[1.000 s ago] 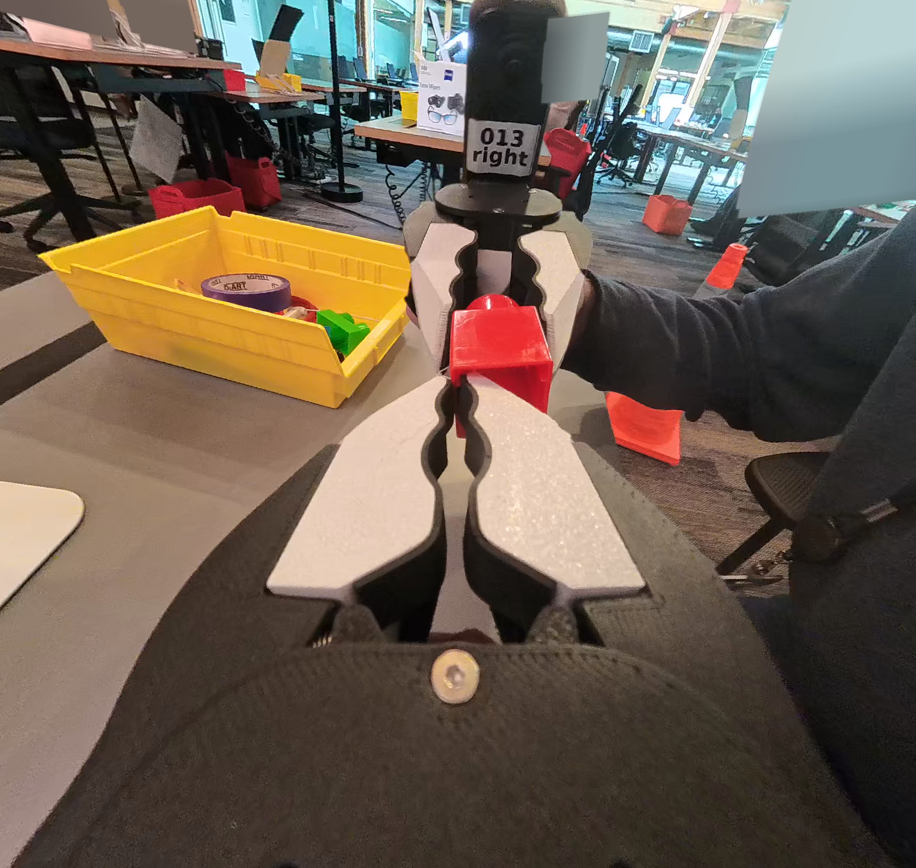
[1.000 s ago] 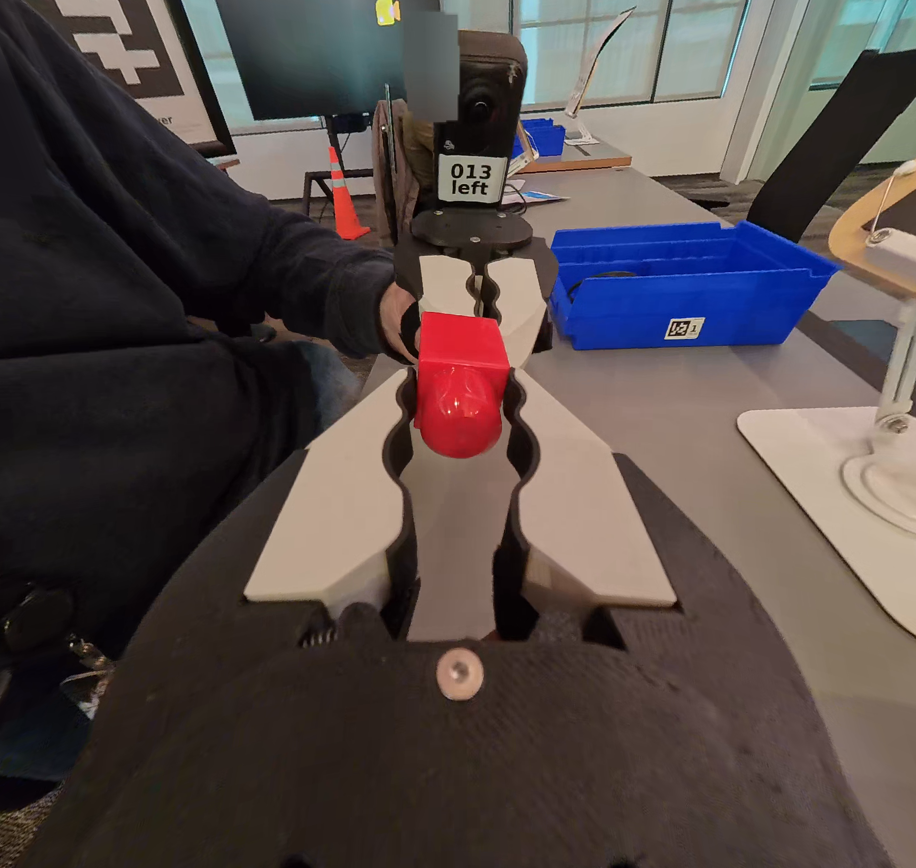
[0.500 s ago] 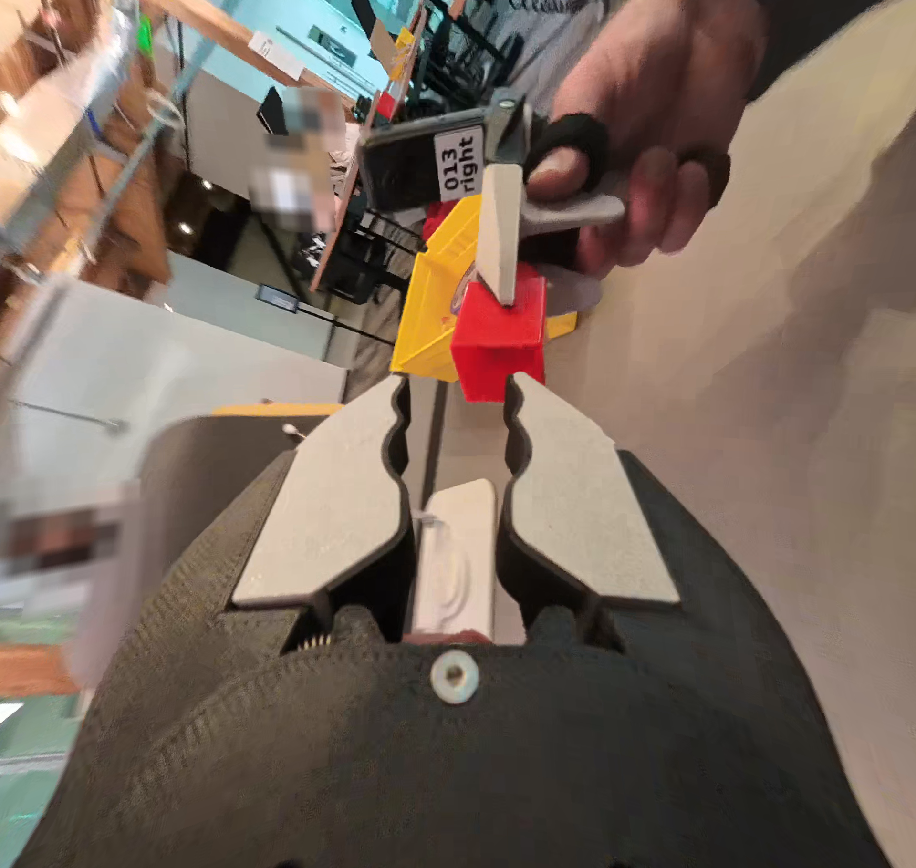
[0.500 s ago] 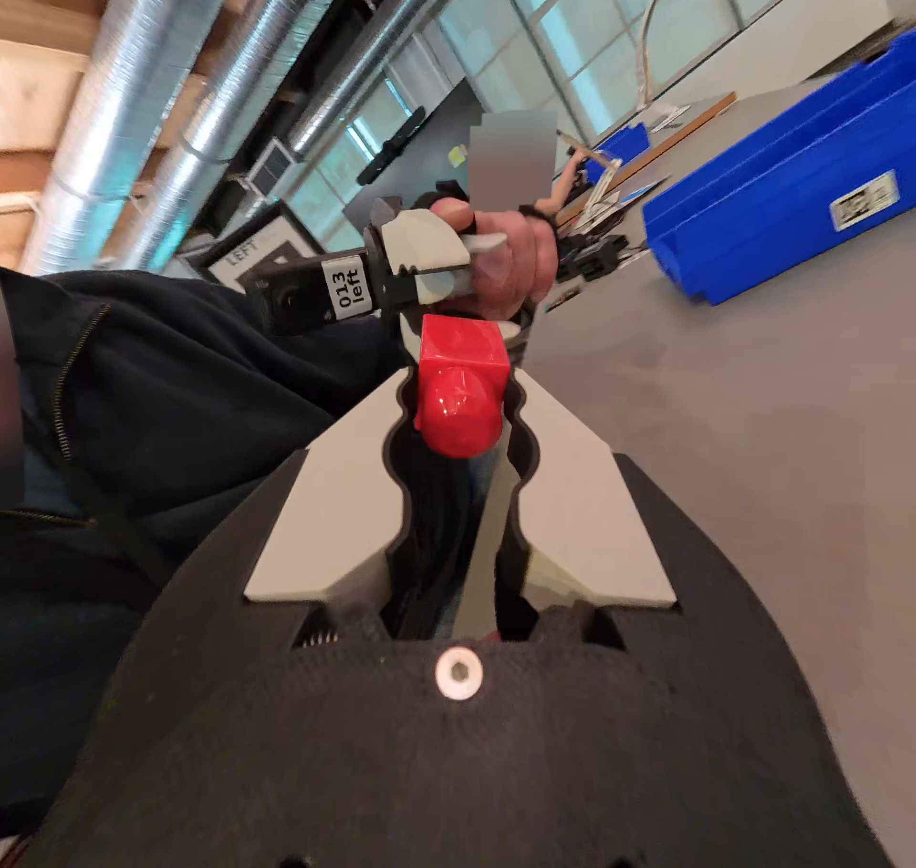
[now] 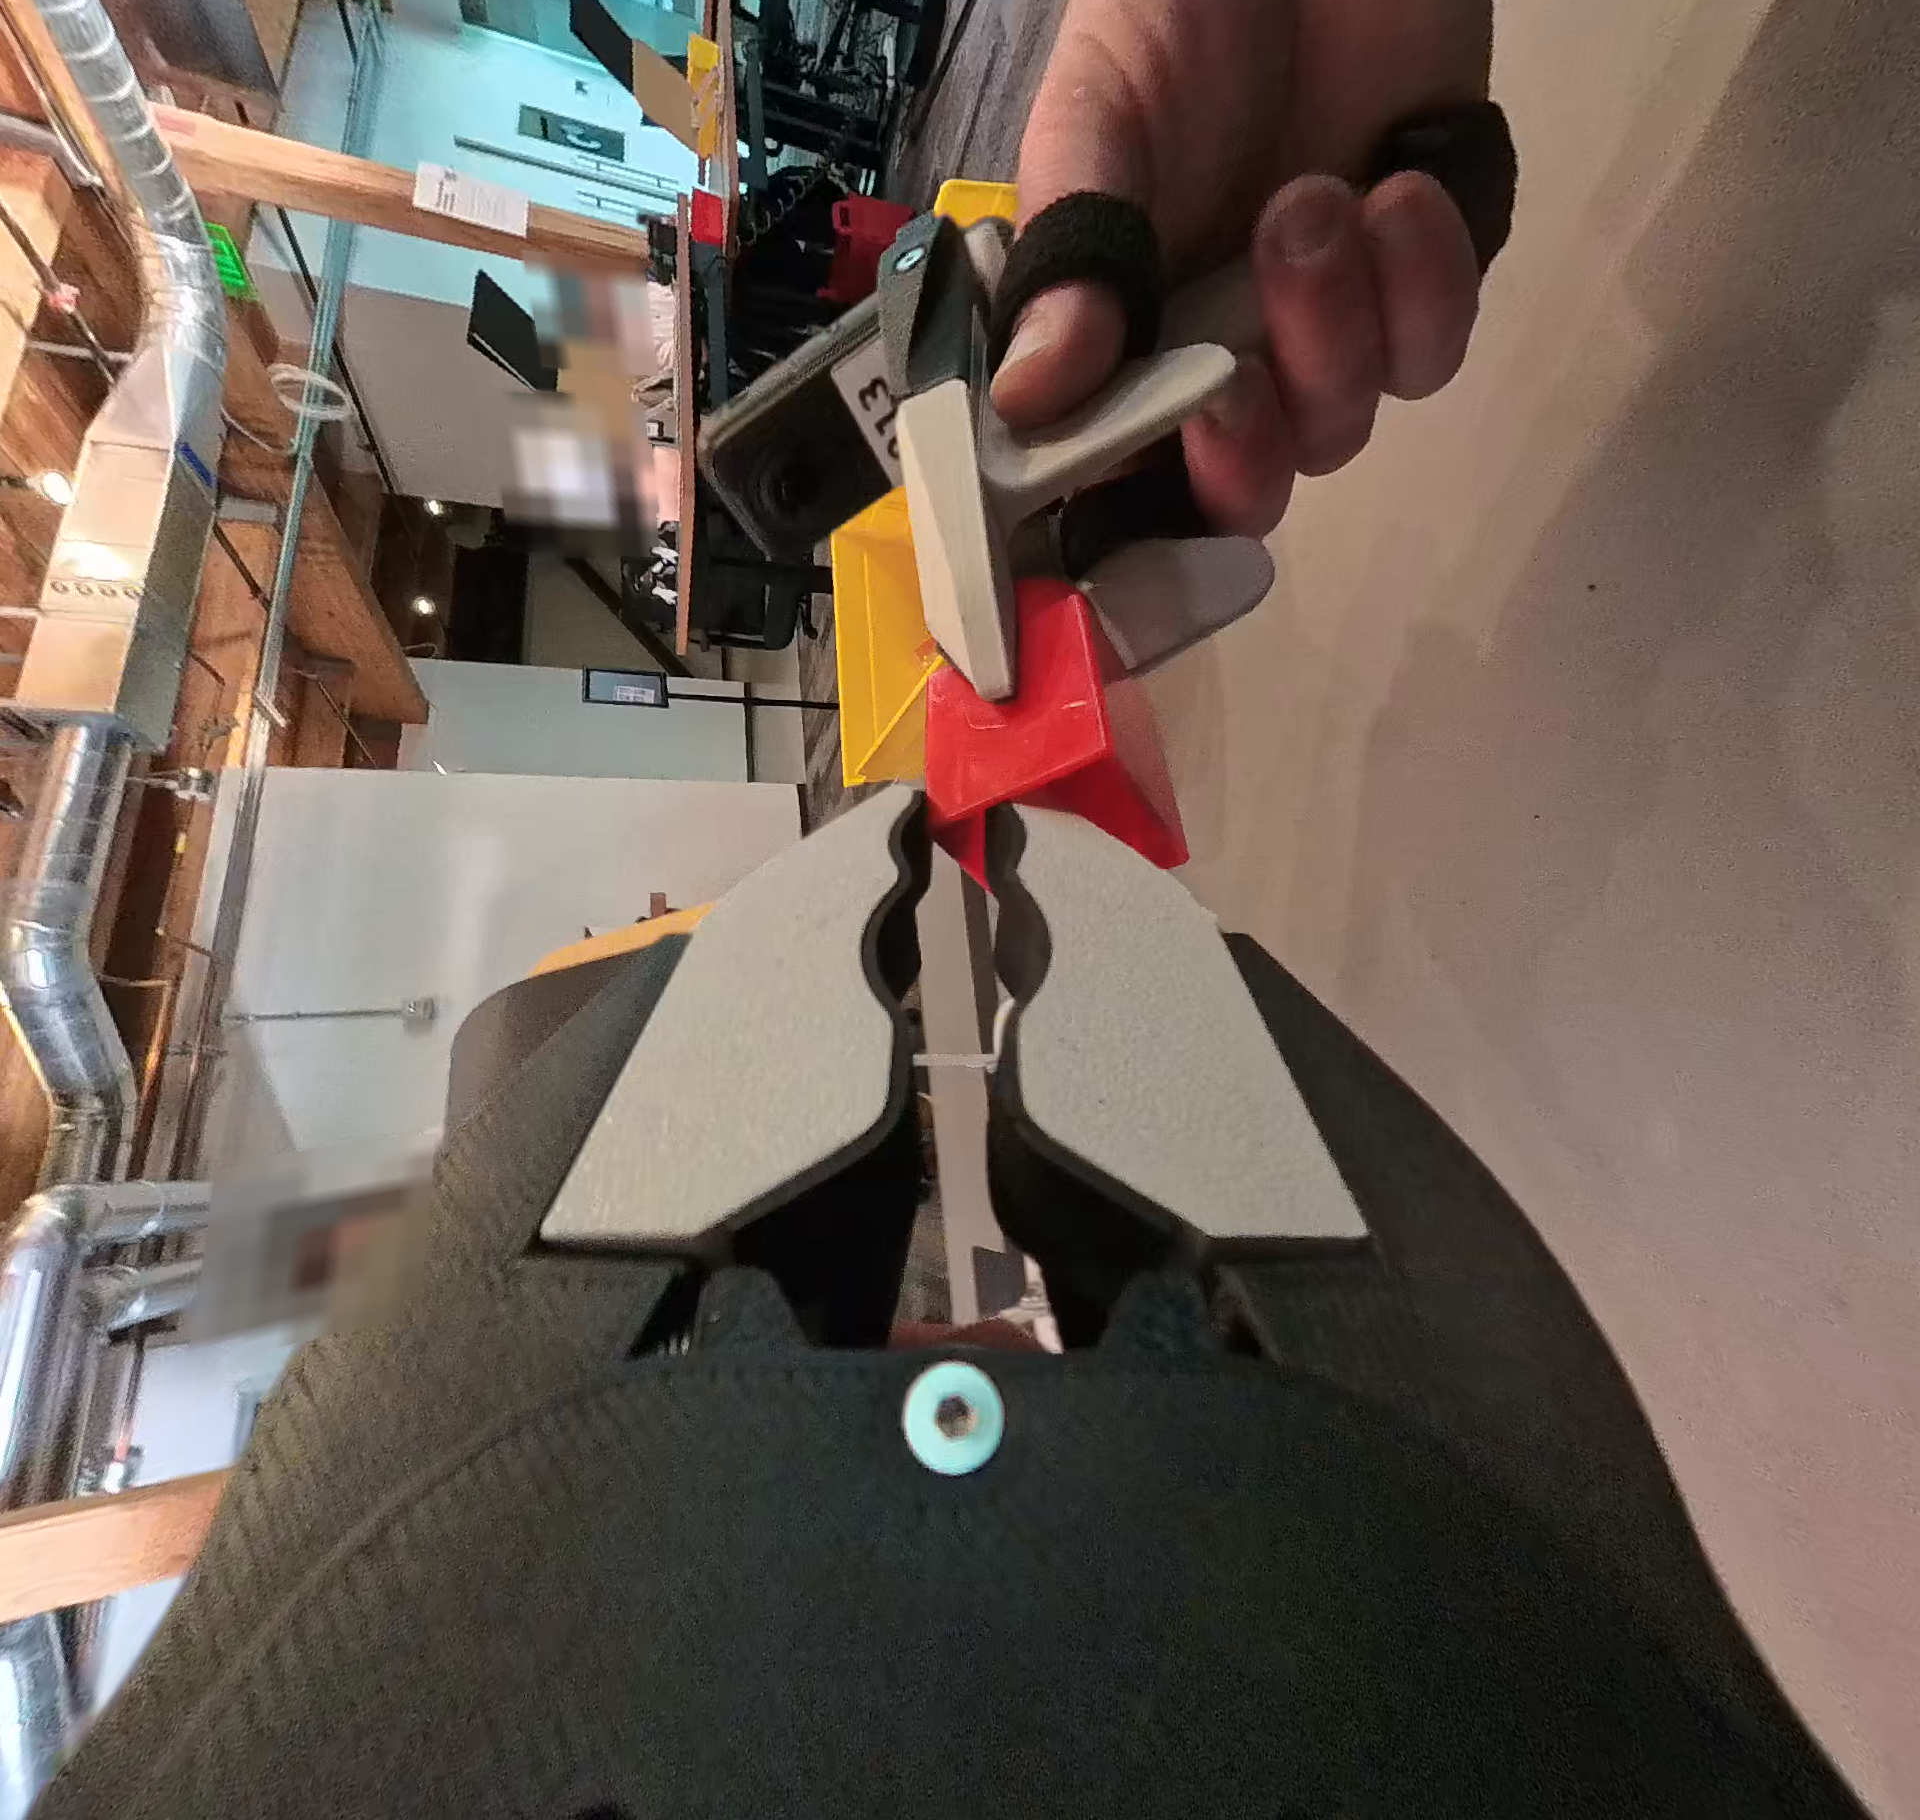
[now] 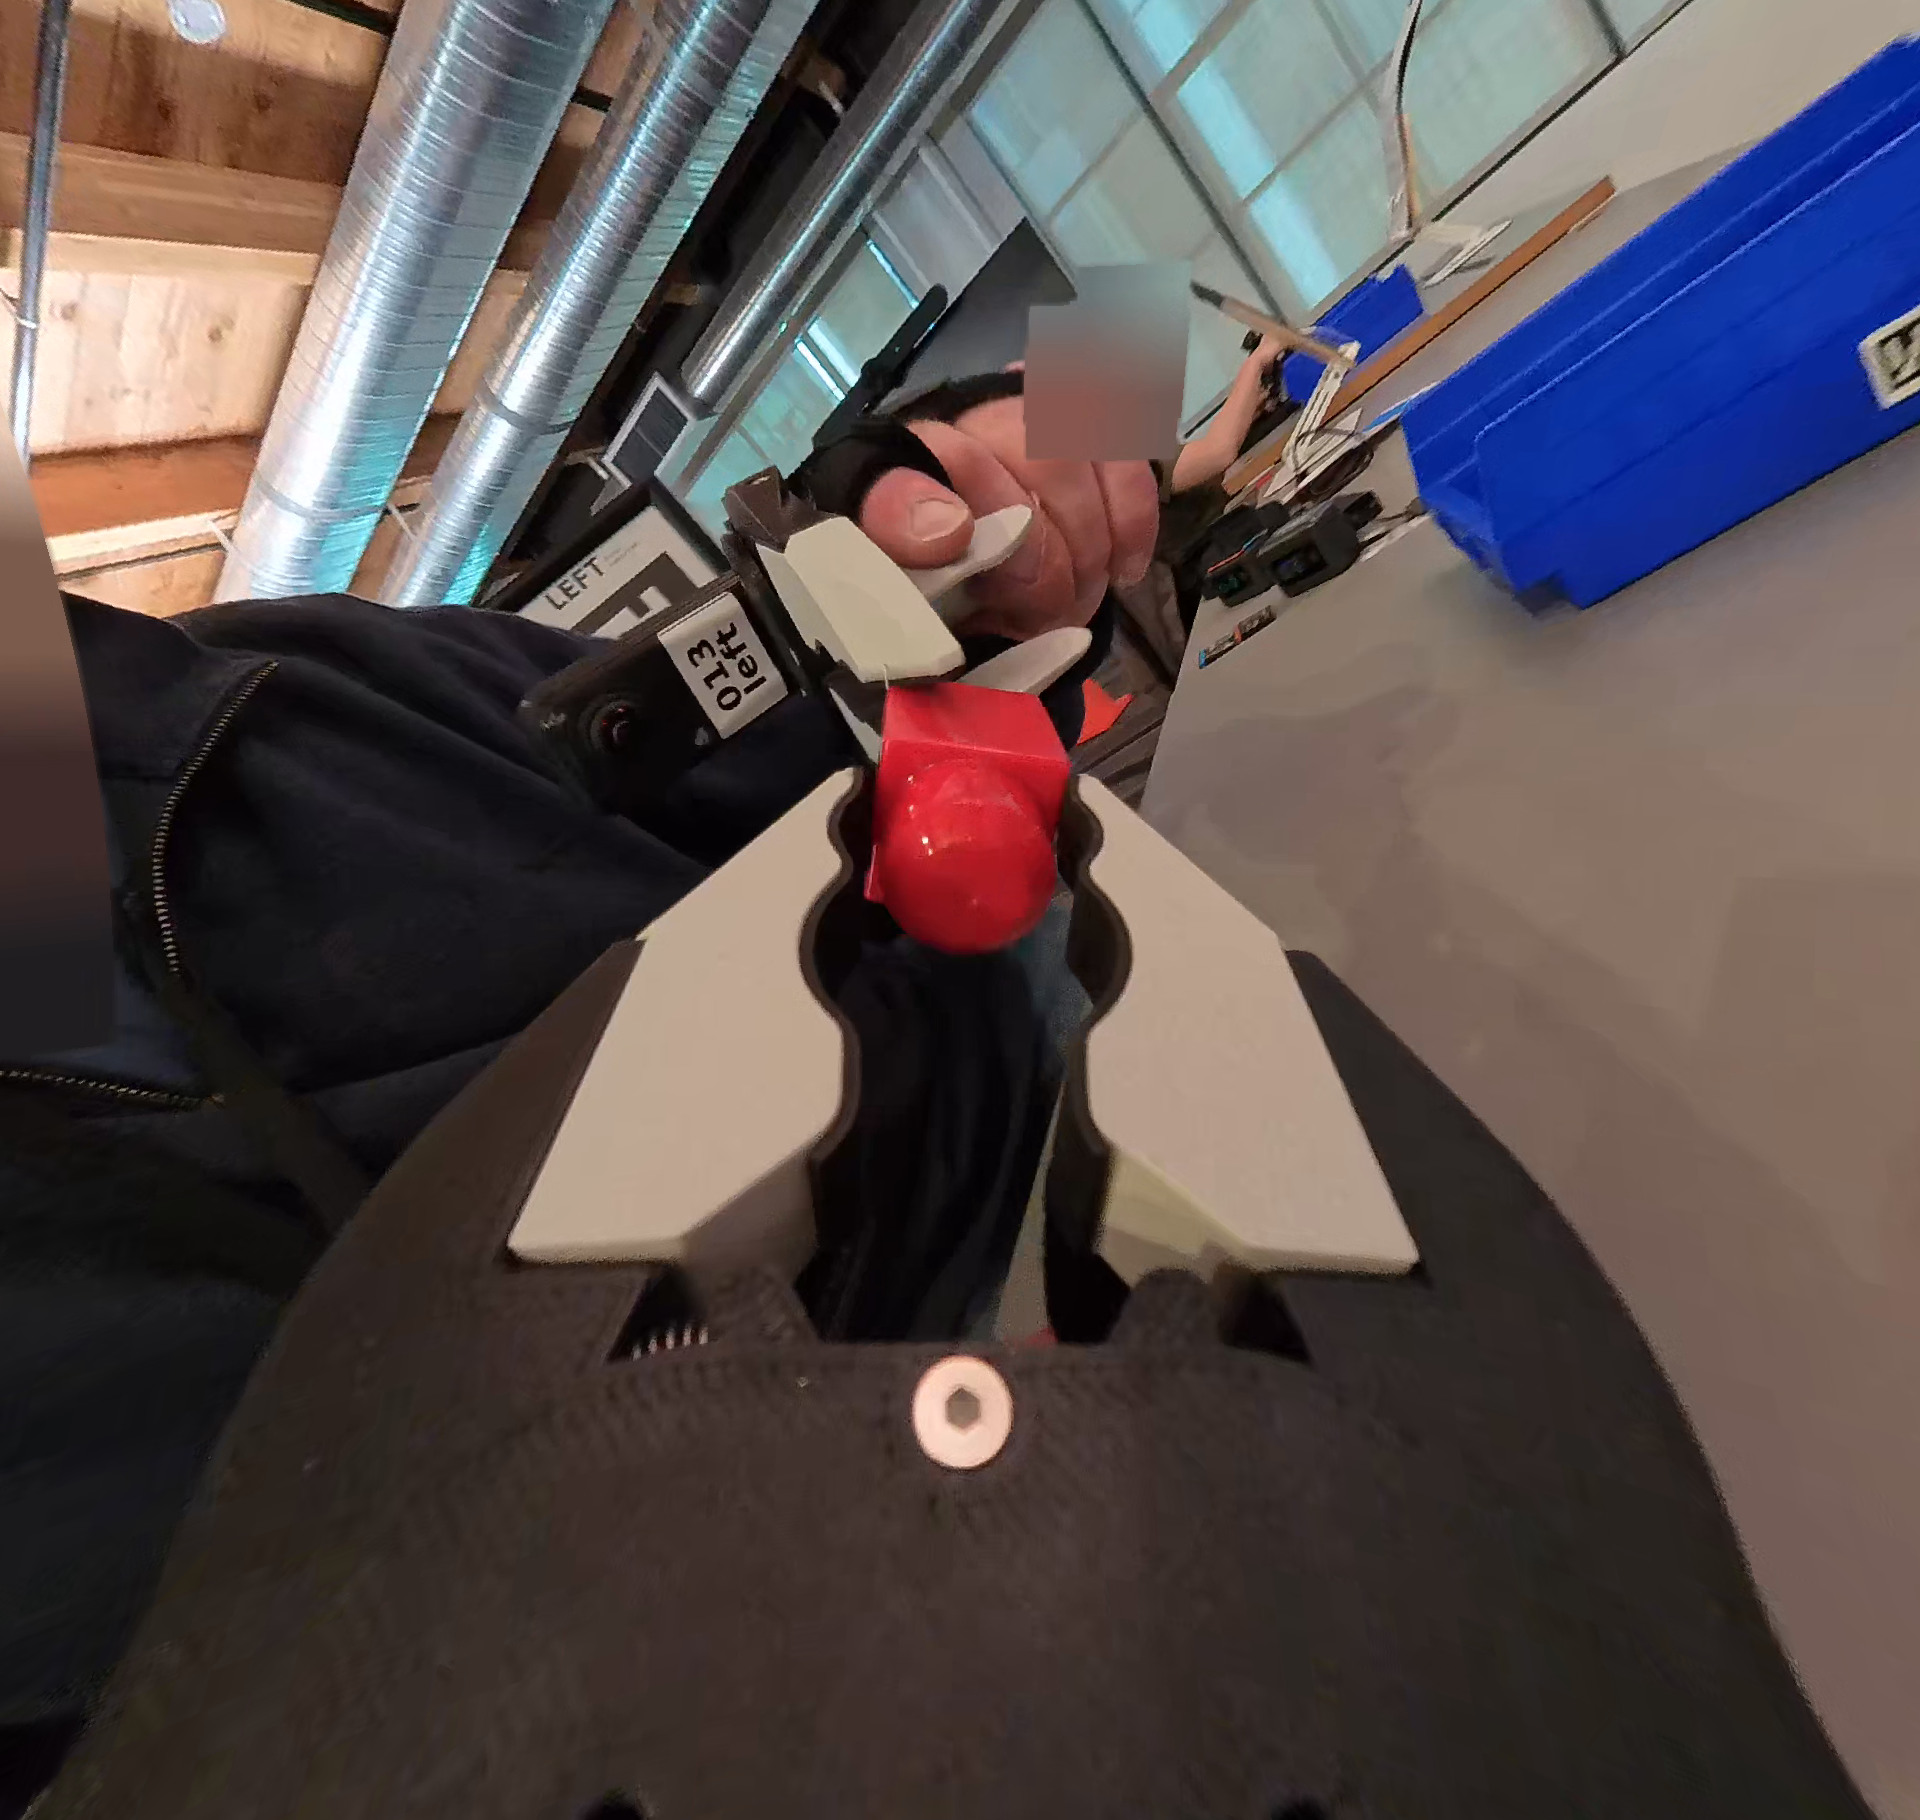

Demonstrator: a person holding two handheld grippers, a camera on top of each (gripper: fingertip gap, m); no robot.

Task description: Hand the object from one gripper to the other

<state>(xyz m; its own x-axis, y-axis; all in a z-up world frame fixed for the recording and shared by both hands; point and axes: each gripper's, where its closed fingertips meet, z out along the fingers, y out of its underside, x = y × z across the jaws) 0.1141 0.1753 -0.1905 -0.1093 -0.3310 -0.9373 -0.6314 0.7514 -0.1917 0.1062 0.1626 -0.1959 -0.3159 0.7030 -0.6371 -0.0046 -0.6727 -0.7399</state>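
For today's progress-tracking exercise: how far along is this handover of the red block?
Done: the right gripper is clamped on the round end of the red block. In hand: the left gripper pinches a thin edge of its square end, so both hold it. Left: one gripper must let go.

Grey tabletop point(image 6: 1558, 887) lies open at three o'clock; blue bin point(image 6: 1683, 399) blocks two o'clock, dark sleeve point(image 6: 364, 835) nine.
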